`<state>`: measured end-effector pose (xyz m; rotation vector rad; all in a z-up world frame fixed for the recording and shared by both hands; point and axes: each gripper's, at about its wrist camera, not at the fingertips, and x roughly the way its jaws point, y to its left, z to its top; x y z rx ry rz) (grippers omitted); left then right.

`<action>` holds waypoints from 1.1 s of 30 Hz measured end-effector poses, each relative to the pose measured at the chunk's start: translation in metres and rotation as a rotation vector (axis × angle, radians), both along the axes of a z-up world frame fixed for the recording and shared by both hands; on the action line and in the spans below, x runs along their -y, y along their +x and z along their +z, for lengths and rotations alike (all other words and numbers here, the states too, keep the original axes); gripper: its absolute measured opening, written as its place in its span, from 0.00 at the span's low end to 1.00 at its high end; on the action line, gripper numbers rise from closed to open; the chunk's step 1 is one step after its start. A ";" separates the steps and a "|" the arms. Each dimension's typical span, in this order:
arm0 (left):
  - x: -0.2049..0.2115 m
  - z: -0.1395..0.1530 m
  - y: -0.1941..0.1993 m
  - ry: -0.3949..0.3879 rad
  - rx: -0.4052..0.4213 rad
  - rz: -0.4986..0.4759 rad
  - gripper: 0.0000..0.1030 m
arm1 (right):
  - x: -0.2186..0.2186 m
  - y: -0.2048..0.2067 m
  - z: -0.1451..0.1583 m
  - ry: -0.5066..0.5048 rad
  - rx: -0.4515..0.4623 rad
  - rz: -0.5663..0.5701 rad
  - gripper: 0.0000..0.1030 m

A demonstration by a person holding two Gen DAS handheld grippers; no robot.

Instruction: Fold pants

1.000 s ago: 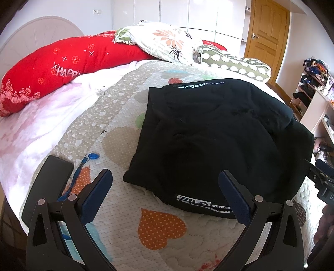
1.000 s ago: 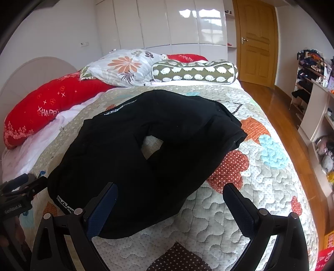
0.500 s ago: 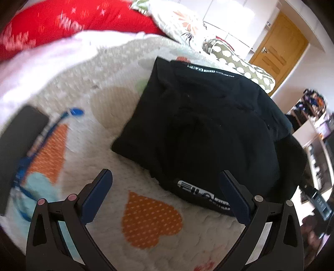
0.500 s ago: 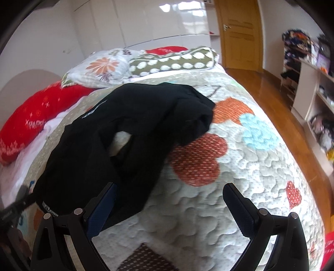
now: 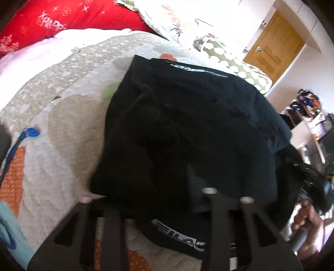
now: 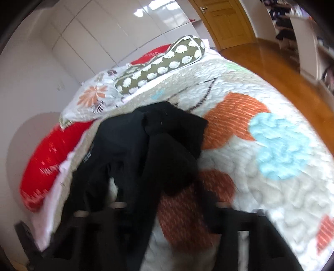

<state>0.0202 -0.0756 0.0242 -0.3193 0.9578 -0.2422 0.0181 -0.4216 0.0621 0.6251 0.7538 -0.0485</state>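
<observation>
on the quilted bed [image 6: 261, 183] the black pants [image 5: 187, 133] lie bunched mid-bed, unfolded. left gripper [image 5: 150, 200] and right gripper [image 6: 165, 200] have just been closing, each clenching the near edge; folding barely begun.

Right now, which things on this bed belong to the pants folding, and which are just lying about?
Part of the job:
- black pants, spread on the quilt
- left gripper, jaws just closing over the near edge of the pants
- right gripper, jaws just closing over pant fabric

Lying about:
- red pillow
- floral pillow
- green bolster
- blue cord
</observation>
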 end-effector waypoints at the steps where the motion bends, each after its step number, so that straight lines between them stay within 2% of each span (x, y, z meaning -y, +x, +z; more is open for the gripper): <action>1: -0.002 0.003 0.000 -0.011 -0.002 -0.009 0.19 | 0.000 0.000 0.001 0.001 -0.002 0.001 0.13; 4: -0.012 0.023 -0.006 0.001 0.039 -0.018 0.17 | -0.001 -0.020 0.023 -0.021 0.065 0.015 0.11; 8: -0.035 0.050 -0.025 0.010 0.110 -0.029 0.17 | -0.017 -0.081 0.074 -0.141 0.173 0.063 0.11; 10: -0.046 0.054 -0.038 0.039 0.128 -0.043 0.17 | -0.031 -0.119 0.085 -0.194 0.176 0.119 0.11; 12: -0.048 0.047 -0.046 0.098 0.121 -0.047 0.17 | -0.040 -0.140 0.076 -0.158 0.131 0.187 0.18; 13: -0.048 0.041 -0.049 0.136 0.112 -0.045 0.17 | -0.043 -0.150 0.062 -0.122 0.066 0.235 0.36; 14: -0.048 0.035 -0.050 0.162 0.101 -0.041 0.17 | -0.043 -0.155 0.052 -0.112 0.016 0.253 0.49; 15: -0.049 0.026 -0.052 0.191 0.084 -0.033 0.17 | -0.041 -0.162 0.043 -0.121 -0.028 0.253 0.50; 17: -0.054 0.016 -0.053 0.190 0.057 -0.024 0.17 | -0.029 -0.179 0.033 -0.178 -0.072 0.191 0.50; 20: -0.060 0.011 -0.054 0.152 0.041 -0.010 0.17 | 0.002 -0.196 0.033 -0.157 -0.079 0.081 0.50; 23: -0.053 0.016 -0.057 0.190 0.063 -0.008 0.17 | 0.023 -0.198 0.037 -0.184 -0.082 -0.008 0.50; 26: -0.050 0.015 -0.058 0.217 0.067 -0.009 0.17 | 0.031 -0.189 0.030 -0.134 -0.067 -0.004 0.50; 31: -0.056 0.009 -0.055 0.185 0.039 -0.005 0.17 | 0.034 -0.179 0.003 -0.052 -0.079 -0.005 0.52; 33: -0.054 0.006 -0.055 0.193 0.030 -0.001 0.17 | 0.027 -0.172 -0.002 -0.055 -0.073 -0.013 0.54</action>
